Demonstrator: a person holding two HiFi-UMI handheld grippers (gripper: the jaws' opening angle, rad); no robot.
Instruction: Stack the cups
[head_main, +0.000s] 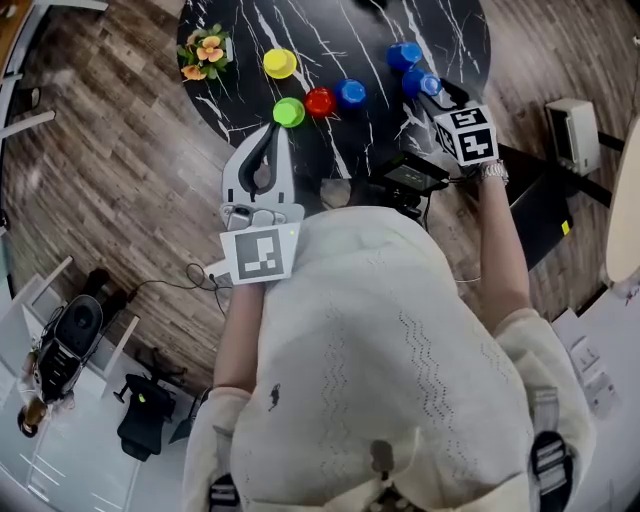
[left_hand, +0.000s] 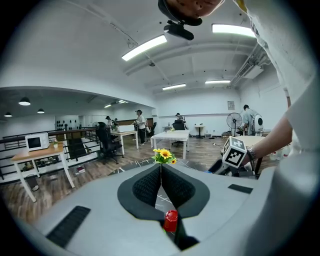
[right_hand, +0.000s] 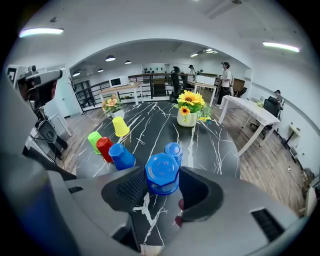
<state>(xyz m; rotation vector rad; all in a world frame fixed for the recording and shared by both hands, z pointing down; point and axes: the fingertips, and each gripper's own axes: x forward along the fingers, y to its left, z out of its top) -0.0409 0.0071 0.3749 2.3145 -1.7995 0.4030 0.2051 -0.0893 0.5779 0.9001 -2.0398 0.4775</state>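
the right gripper (right_hand: 162, 181) has its fingers clamped on an upside-down blue cup (right_hand: 161, 170) over the black marble worktop (right_hand: 150, 125), with a second blue cup (right_hand: 173, 150) just beyond it. a third blue cup (right_hand: 121, 156), red cup (right_hand: 105, 148), green cup (right_hand: 94, 140) and yellow cup (right_hand: 120, 126) stand to the left. the left gripper (left_hand: 161, 166) hovers with its fingers pressed together, empty.

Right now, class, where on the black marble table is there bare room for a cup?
Bare: the table between the yellow plastic cup and the sunflower vase. Crowded: the edge where the green plastic cup, red plastic cup and a blue plastic cup huddle, and round the right claw, shut on a second blue cup.
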